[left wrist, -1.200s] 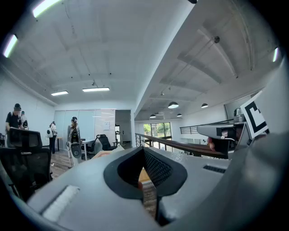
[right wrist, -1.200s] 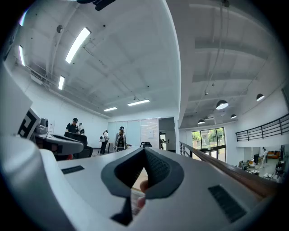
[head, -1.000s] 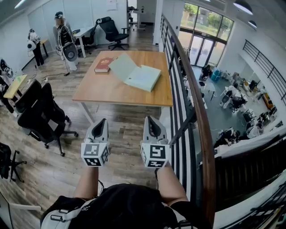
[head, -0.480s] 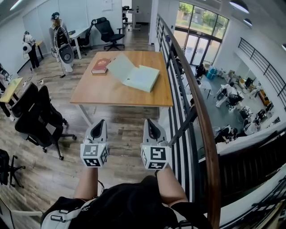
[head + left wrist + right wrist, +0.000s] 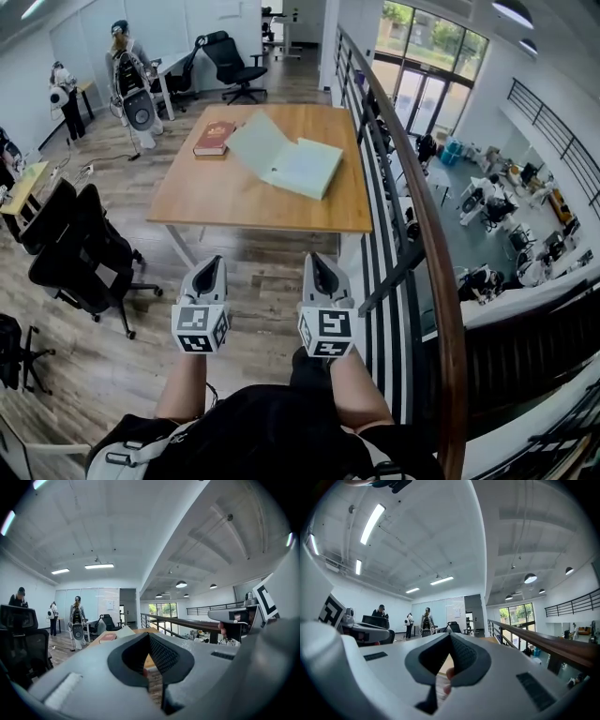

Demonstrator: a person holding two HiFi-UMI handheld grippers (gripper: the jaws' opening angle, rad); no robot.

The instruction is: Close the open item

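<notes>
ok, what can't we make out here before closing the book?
- Open book: page print too small in the head view; the gripper views mostly hide it behind each gripper's own body.
- Red book: cover text too small, head view.
- Hands holding the left gripper and right gripper: hidden under the marker cubes, head view.

The table (image 5: 234, 202) can be reached along its near edge, with bare wooden floor (image 5: 253, 267) leading up to it. Its near half is bare. The open book (image 5: 291, 161) fills the far right part, and a red book (image 5: 215, 137) lies at the far left, seemingly just beside it. A railing (image 5: 427, 244) runs close along the table's right edge, narrowing passage there. Black office chairs (image 5: 75, 253) crowd the floor off the near left corner.
</notes>
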